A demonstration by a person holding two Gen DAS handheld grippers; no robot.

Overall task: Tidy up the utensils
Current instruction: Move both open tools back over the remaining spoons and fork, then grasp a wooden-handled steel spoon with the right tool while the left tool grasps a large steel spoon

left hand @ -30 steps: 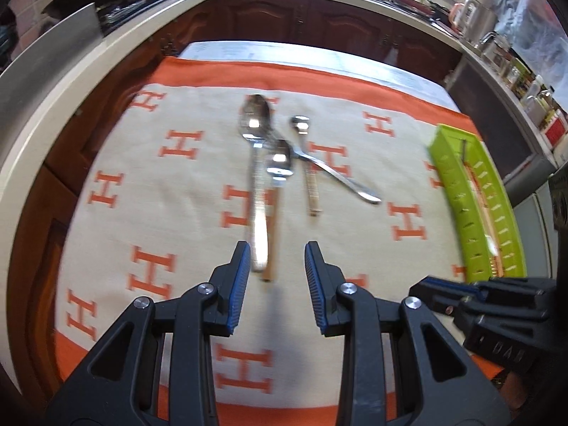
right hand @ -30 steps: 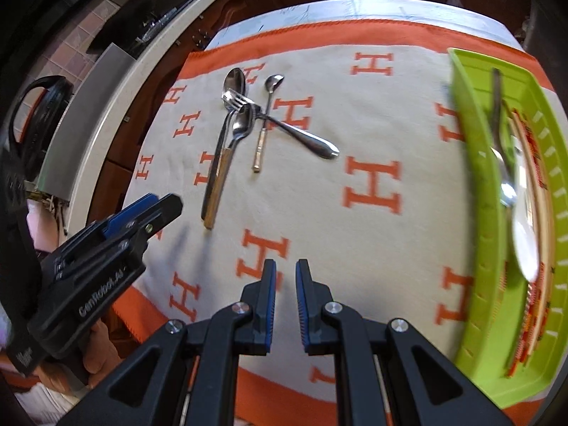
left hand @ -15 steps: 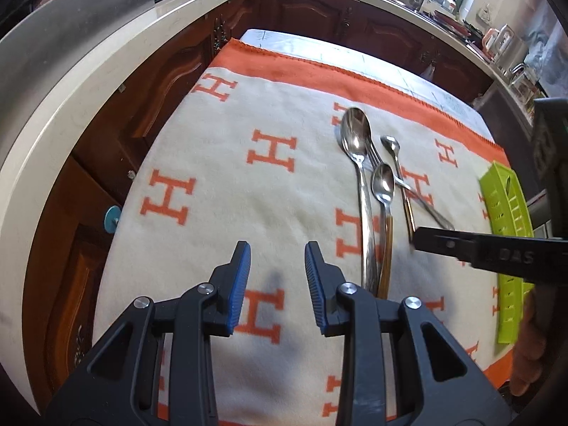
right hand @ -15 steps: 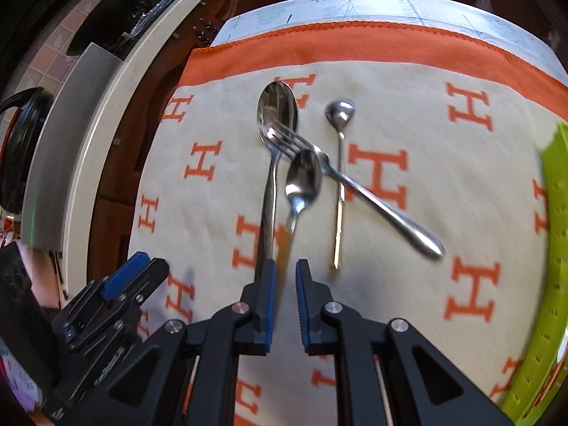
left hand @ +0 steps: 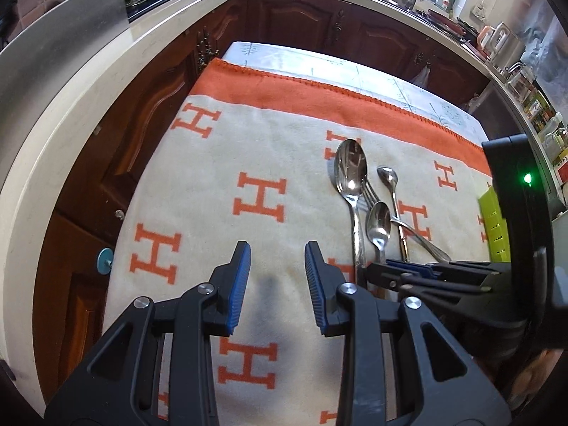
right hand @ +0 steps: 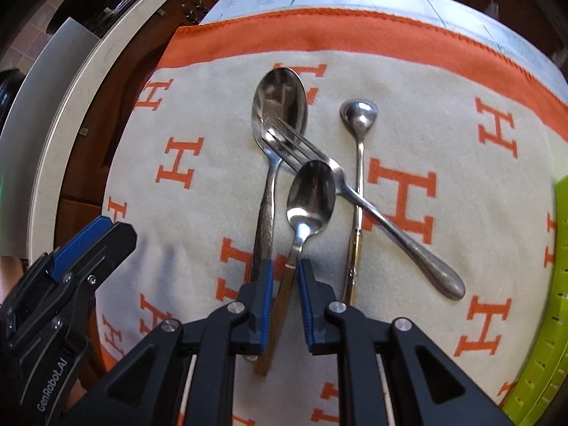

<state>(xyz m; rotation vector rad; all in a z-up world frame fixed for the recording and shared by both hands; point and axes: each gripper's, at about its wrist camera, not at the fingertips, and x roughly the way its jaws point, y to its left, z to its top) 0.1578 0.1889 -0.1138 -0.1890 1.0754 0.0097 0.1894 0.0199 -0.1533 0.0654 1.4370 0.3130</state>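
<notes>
Your right tongs (right hand: pixel 284 277) sit low centre in the right wrist view, jaws parted a little and straddling the wooden handle of the teaspoon (right hand: pixel 311 195), not yet clamped on it as far as I can tell. The teaspoon's long axis runs straight up the frame from the tongs, bowl at the far end, so the jaws close across the handle, which looks right for the pick.

4 pieces lie bunched on the blanket (right hand: pixel 198 81) covering the desk: big spoon (right hand: pixel 278 106) just left of the teaspoon, fork (right hand: pixel 390 223) crossing diagonally with its tines on the big spoon's bowl, thin spoon (right hand: pixel 358 113) to the right. Green tray (right hand: pixel 546 355) at right edge.

Your left tongs (left hand: pixel 277 277) hang released over bare blanket, left of the pile. The right is nearer.
</notes>
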